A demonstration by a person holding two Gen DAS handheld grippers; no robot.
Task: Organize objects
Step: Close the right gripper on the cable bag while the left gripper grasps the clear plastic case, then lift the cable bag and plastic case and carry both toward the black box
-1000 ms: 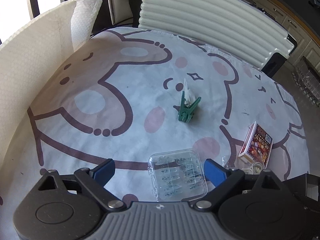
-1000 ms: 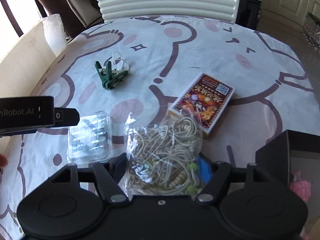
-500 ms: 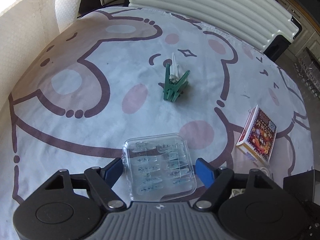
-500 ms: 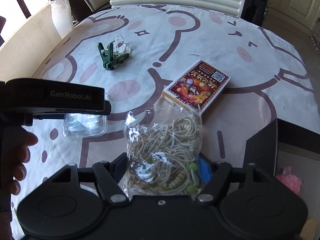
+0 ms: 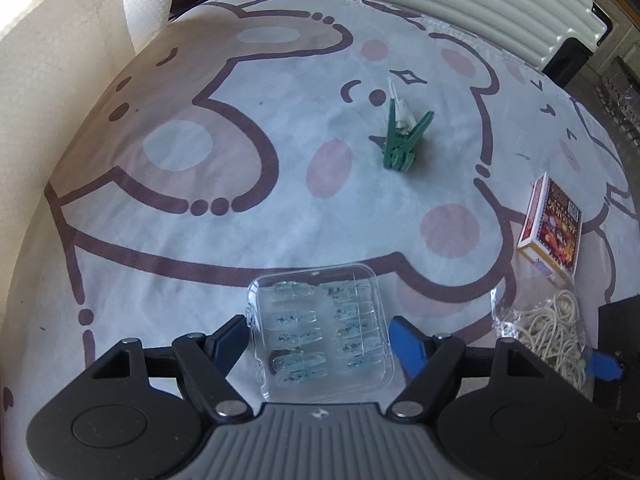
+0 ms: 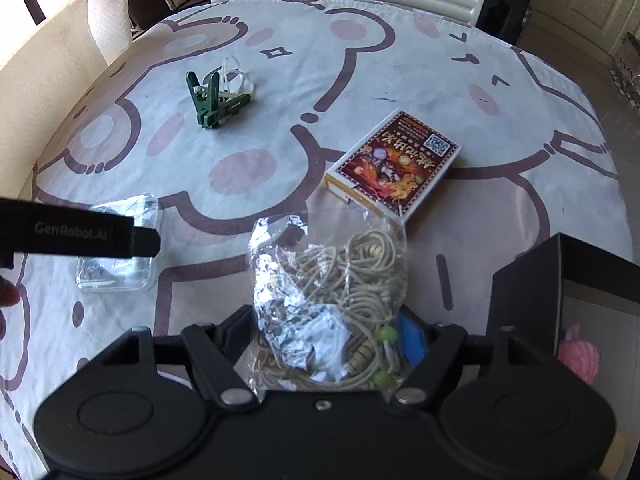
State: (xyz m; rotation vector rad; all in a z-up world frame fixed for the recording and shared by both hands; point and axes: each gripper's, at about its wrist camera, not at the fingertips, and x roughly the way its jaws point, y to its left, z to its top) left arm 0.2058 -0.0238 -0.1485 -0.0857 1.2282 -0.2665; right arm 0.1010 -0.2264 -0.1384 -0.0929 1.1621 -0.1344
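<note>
My left gripper point(image 5: 320, 336) is shut on a clear plastic case point(image 5: 322, 330) of small blue pieces, held above the cloth. The case also shows in the right wrist view point(image 6: 118, 256) under the left gripper's side. My right gripper point(image 6: 328, 340) is shut on a clear bag of beige cords point(image 6: 332, 300) with green beads; the bag also shows in the left wrist view point(image 5: 548, 328). Green clothespins point(image 5: 400, 140) with white clips lie mid-table, also in the right wrist view point(image 6: 214, 100). A red card box point(image 6: 394, 168) lies to the right, also in the left wrist view point(image 5: 554, 228).
The table wears a cloth with a cartoon bear print point(image 5: 240, 160). A black open box point(image 6: 560, 292) with a pink thing point(image 6: 578, 358) inside stands at the right edge. A white ribbed suitcase point(image 5: 440, 4) is behind the table. A cream padded wall point(image 5: 60, 60) runs along the left.
The left gripper closed onto the clear case and lifted it off the cloth. The right gripper still holds the cord bag and has risen a little.
</note>
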